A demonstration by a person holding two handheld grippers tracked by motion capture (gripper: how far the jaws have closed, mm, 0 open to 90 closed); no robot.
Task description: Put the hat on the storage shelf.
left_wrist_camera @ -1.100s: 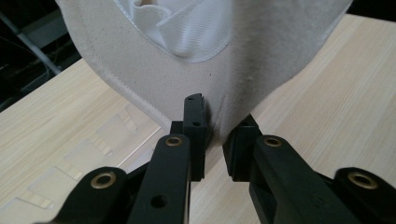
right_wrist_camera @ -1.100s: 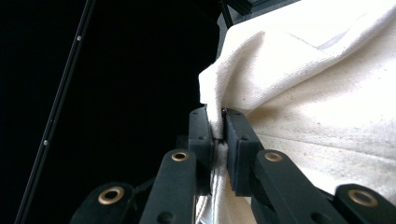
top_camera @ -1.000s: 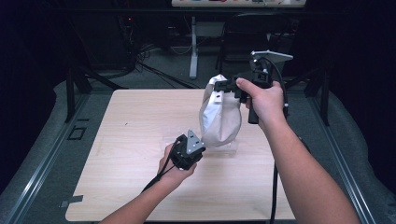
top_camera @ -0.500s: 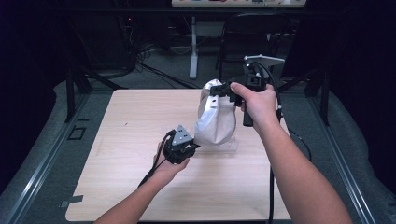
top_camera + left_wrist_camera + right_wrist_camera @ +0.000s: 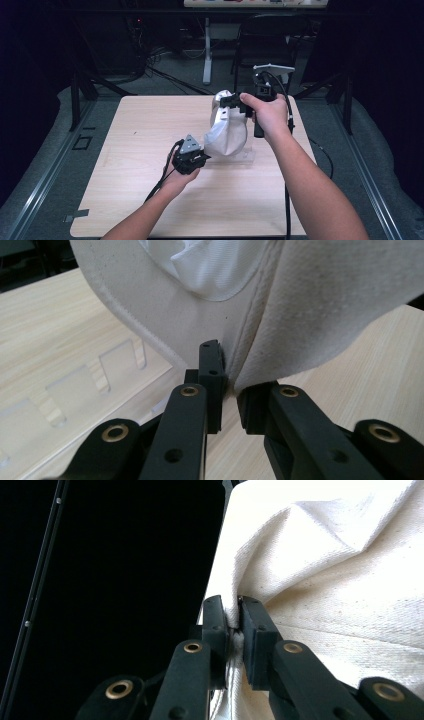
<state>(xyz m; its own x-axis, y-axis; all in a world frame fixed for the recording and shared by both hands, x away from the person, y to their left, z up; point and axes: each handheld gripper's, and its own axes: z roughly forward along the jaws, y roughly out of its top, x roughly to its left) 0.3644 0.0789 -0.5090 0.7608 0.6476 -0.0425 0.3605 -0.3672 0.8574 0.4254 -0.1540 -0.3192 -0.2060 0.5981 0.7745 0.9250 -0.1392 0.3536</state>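
An off-white canvas bag (image 5: 227, 131), held above the wooden table (image 5: 125, 150) toward 2 o'clock, is pinched at its top by the right gripper (image 5: 231, 100) and at its lower edge by the left gripper (image 5: 204, 156).

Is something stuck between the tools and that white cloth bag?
Nothing visible is. Both tools are already pinching the cloth bag itself: the right tool grips its upper edge, the left tool a lower fold, with fabric directly between the jaws.
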